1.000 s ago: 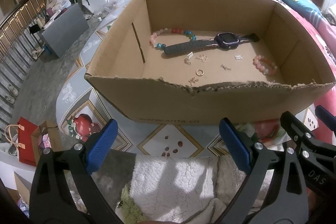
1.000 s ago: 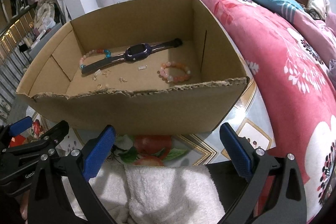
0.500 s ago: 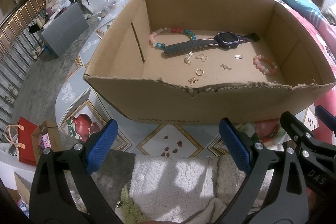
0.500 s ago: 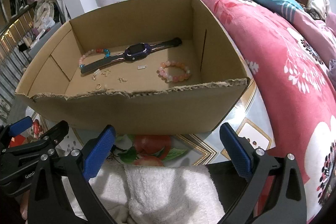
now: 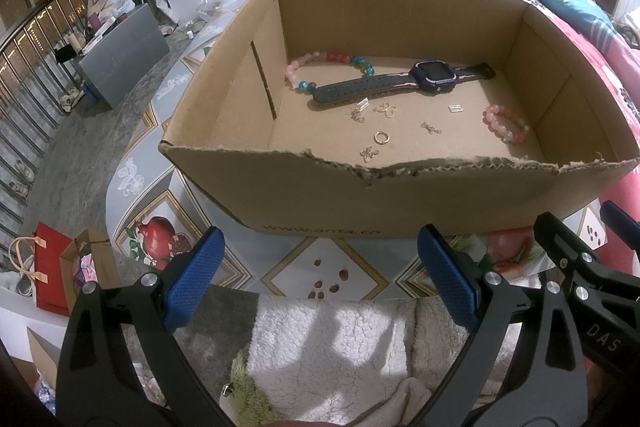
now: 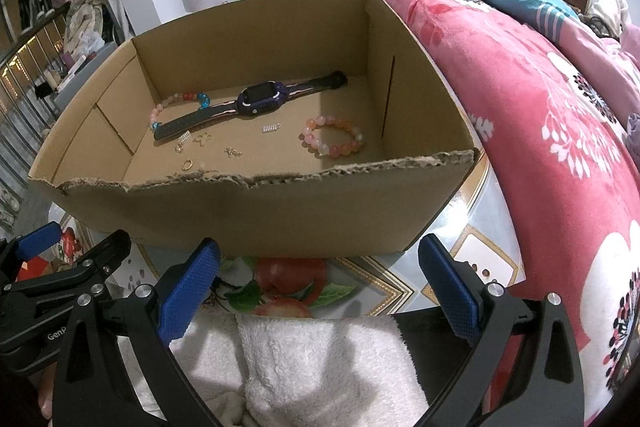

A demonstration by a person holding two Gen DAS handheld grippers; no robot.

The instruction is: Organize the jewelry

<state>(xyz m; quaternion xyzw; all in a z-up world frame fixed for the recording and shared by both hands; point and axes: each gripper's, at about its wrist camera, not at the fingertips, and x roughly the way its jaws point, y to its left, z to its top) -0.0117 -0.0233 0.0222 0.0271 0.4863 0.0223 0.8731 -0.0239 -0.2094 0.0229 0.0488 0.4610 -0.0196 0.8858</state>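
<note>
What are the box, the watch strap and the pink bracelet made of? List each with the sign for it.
Box: corrugated cardboard, matte brown, torn fluted rim.
Watch strap: probably rubber or silicone, dark, matte, flexible-looking.
Pink bracelet: glossy translucent beads, glass or stone; cannot tell which.

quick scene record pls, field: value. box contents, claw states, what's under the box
container: cardboard box, open top, torn front edge
watch: smartwatch, flat near the back wall
bracelet 1: multicolour bead bracelet, back left, partly under the watch strap
bracelet 2: pink bead bracelet, right side, apart from the watch
small items: gold ring and several small charms, loose mid-floor
left claw: open, empty, outside the box in front
right claw: open, empty, outside the box in front
support: fruit-print table
</note>
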